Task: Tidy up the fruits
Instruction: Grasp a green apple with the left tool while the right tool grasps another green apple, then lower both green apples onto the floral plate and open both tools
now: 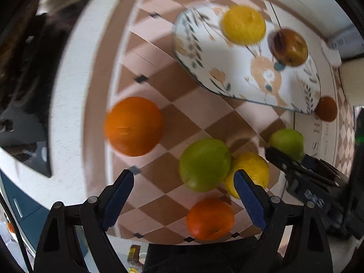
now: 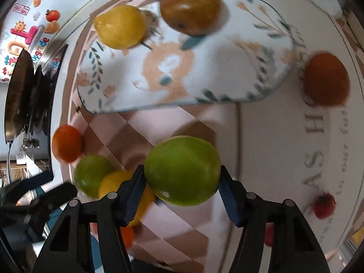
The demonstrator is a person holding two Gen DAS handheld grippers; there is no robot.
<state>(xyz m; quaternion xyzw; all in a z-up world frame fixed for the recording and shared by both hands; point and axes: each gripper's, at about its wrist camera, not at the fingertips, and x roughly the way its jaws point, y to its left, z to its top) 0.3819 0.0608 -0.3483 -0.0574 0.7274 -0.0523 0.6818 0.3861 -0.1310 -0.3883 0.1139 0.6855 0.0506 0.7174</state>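
My left gripper [image 1: 183,196] points down over the checked tablecloth [image 1: 159,72] with its jaws spread wide and nothing between them; I judge it is staged there for the loose fruit nearby. On the left of its view lies a large orange [image 1: 134,126]; to the right of that a green apple [image 1: 204,165] touches a lemon [image 1: 250,170], with a small orange [image 1: 210,218] nearest the camera; these remain unsorted on the cloth. Far right, the floral tray [image 1: 238,72] already carries a yellow fruit [image 1: 243,25] and a brownish apple [image 1: 290,46]; I take it as the collection point.

My right gripper [image 2: 182,193] straddles a second green apple [image 2: 183,170]; the pads sit at its sides, but whether they already press on it I cannot tell. A dark orange [image 2: 326,79] rests just beside the tray's right end.

Legible writing: large pale letters on the mat [image 2: 273,141], of which "H", "S" and "A" can be made out, the smaller script unreadable; the colourful stickers [image 2: 25,38] far left are too blurred to read.
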